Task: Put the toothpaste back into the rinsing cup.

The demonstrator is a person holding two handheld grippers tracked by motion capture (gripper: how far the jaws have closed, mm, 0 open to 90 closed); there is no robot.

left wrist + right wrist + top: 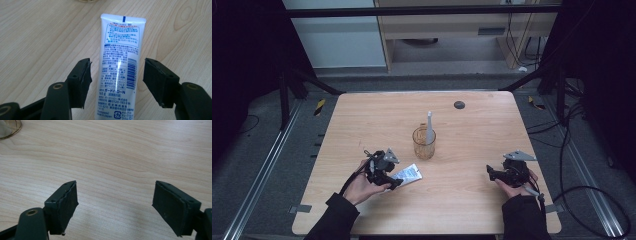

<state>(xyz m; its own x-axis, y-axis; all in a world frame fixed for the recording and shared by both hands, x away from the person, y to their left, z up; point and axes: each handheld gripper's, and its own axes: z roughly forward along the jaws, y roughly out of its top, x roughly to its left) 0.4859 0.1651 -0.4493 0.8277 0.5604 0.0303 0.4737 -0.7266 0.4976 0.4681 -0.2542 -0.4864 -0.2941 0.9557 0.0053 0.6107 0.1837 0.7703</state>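
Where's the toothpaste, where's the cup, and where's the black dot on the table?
toothpaste tube (pixel 119 65), left gripper view, on its printed back.
cup (pixel 424 145), high view, on its amber glass wall.
black dot (pixel 459 104), high view, on its middle.

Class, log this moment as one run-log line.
left gripper: open, jaws straddling toothpaste tube flat on table | right gripper: open, over bare wood | glass cup: upright, holds grey utensil

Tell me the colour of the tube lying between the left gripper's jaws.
White, with blue and black print; the left gripper view shows the tube best.
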